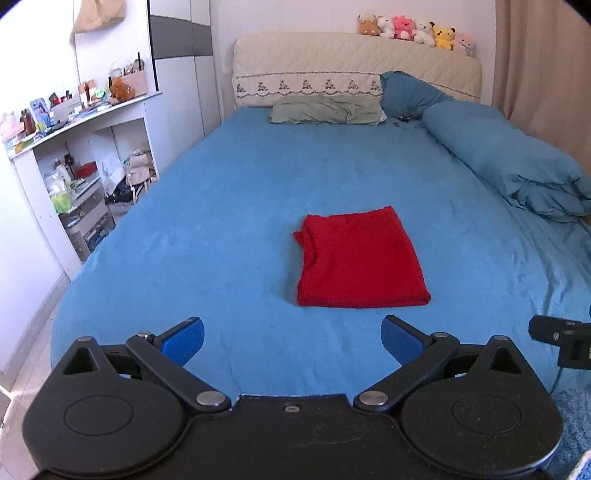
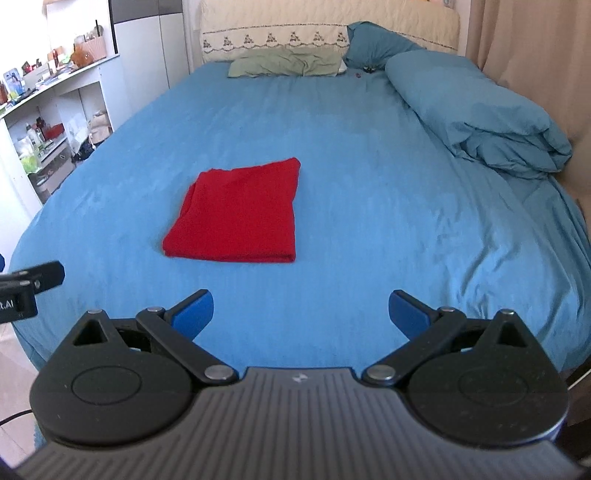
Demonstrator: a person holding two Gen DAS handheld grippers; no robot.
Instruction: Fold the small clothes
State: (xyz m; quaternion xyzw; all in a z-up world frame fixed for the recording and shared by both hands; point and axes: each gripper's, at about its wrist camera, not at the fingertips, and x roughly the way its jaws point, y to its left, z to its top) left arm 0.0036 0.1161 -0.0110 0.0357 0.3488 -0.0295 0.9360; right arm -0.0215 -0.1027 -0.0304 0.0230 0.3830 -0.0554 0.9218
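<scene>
Item: folded red knit cloth (image 1: 360, 258), a rough rectangle lying flat on the blue bedsheet (image 1: 236, 206) toward the foot of the bed. Its near edge is a smooth rounded fold; its left side is bunched, with loose layers showing. From your right wrist camera the same cloth (image 2: 240, 212) sits left of centre, ahead of the fingers.

Item: your left gripper (image 1: 292, 338), black linkage arms with blue pads. Jaws spread wide, holding nothing, hovering just short of the cloth's near edge and apart from it.

Item: your right gripper (image 2: 301, 312), same build. Jaws spread wide, holding nothing, with the cloth ahead and to the left, untouched. Part of it (image 1: 561, 341) shows at the right edge of the left view.

Item: rolled blue duvet (image 1: 517, 162), lying along the right side of the bed, well apart from the cloth.

Item: grey-green pillow (image 1: 327, 109) and a darker blue pillow (image 1: 406, 92) against the cream quilted headboard (image 1: 332, 59).

Item: row of plush toys (image 1: 413, 31) on top of the headboard.

Item: white shelf unit (image 1: 74, 155), cluttered with bottles and boxes, left of the bed.
</scene>
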